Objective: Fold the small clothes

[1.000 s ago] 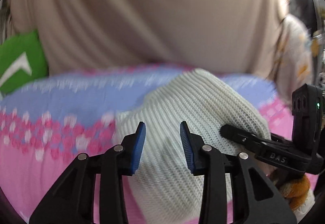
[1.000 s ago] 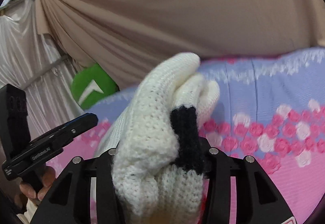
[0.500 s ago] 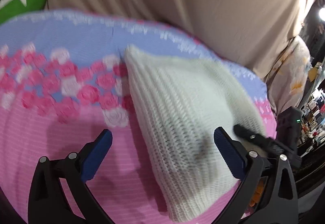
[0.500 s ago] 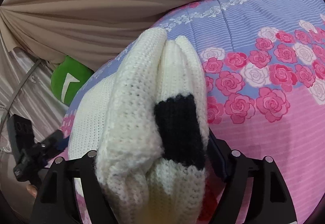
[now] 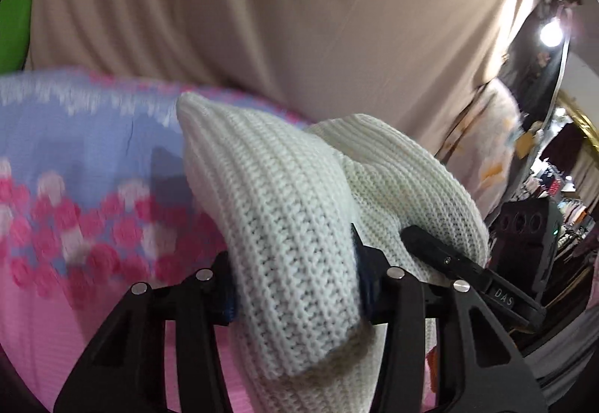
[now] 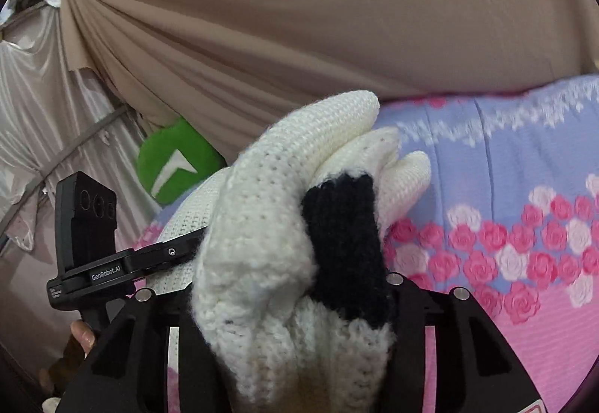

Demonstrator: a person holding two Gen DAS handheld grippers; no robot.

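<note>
Beige draped curtain [image 5: 299, 20] hangs behind a bed covered by a pink and lavender rose-print bedspread [image 6: 524, 226]. My left gripper [image 5: 295, 274] now has its fingers pinched on a thick fold of the white knit sweater [image 5: 284, 226], where half a second ago they were spread wide above the sweater lying flat on the bedspread. That gives me both ends in hand, so I judge the fold can begin. My right gripper [image 6: 292, 300] keeps its fingers clamped on a bunched wad of the same sweater, black cuff [image 6: 344, 244] showing. Compared with before, the sweater is raised off the bedspread, and a green cushion [image 6: 176, 160] sits at the curtain's foot.
</note>
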